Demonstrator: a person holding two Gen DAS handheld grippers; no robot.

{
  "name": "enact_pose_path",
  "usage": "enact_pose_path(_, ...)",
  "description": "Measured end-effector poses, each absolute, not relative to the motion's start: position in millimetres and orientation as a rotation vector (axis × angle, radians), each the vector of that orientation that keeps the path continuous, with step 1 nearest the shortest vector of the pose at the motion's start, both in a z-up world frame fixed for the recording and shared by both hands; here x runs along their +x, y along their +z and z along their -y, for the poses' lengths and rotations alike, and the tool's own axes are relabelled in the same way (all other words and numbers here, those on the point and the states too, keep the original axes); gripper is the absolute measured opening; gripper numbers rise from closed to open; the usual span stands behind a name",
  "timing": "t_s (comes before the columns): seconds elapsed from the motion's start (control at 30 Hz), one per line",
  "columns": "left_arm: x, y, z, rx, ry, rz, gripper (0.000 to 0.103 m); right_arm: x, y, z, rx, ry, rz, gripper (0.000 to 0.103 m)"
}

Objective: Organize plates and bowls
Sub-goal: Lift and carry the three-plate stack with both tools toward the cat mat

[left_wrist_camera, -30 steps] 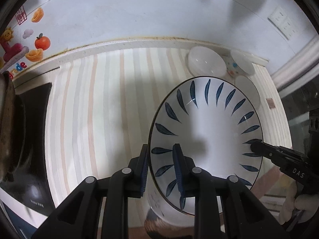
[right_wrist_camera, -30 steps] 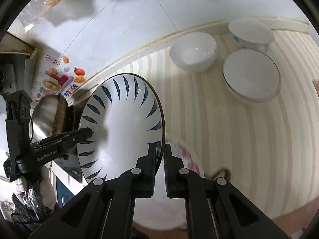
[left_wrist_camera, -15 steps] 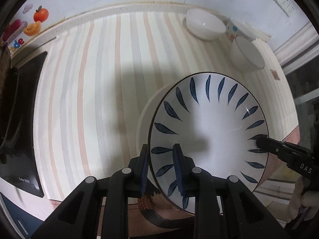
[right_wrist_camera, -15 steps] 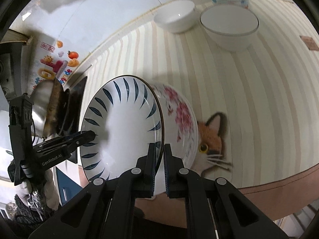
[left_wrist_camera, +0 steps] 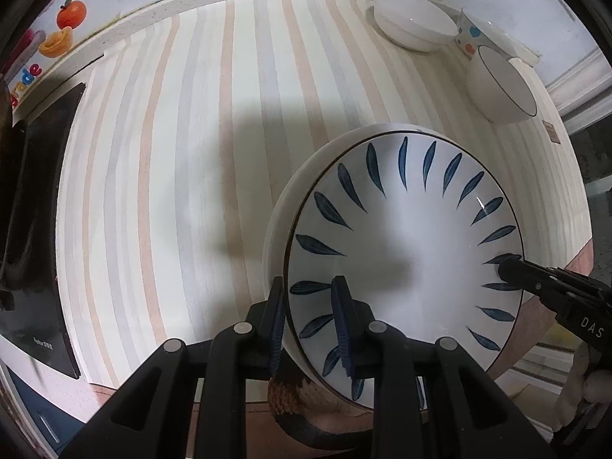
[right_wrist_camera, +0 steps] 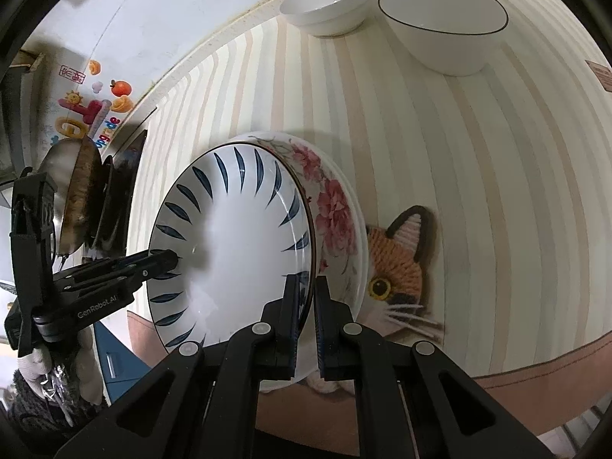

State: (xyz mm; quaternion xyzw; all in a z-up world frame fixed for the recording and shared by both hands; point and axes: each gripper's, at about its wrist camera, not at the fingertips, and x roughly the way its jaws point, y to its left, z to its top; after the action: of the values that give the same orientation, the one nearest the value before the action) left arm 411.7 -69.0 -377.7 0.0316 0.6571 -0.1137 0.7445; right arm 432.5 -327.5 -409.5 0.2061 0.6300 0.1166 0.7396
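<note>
Both my jaws pinch the blue-leaf plate [left_wrist_camera: 405, 252] by opposite rim edges: left gripper [left_wrist_camera: 308, 329], right gripper [right_wrist_camera: 305, 313]. It hangs just above the floral plate [right_wrist_camera: 336, 214] on the tabletop [left_wrist_camera: 172, 172], offset slightly; whether they touch, I cannot tell.

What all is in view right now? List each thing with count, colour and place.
Blue-leaf plate: one, white with dark blue leaf marks, held at opposite rims over the floral plate.
Floral plate: one, white with pink flowers, on the mat under the blue-leaf plate.
Cat coaster: one, orange and black, partly under the floral plate.
Bowls: three; plain white by the wall, white with dark rim beside it, dotted behind them.
Striped mat: one, cream, beige and grey, covering the counter.
Wall stickers: several, orange and pink, at left.
Left gripper: black, shut on the plate rim.
Right gripper: black, shut on the opposite rim.
</note>
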Motion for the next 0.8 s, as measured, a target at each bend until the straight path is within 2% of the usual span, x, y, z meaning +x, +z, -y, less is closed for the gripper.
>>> enact_pose_path(0.8,412,-394,80,0.073,-0.234,-1.486,0.022,440,-418,332,0.467,0.206,-1.431,0.011)
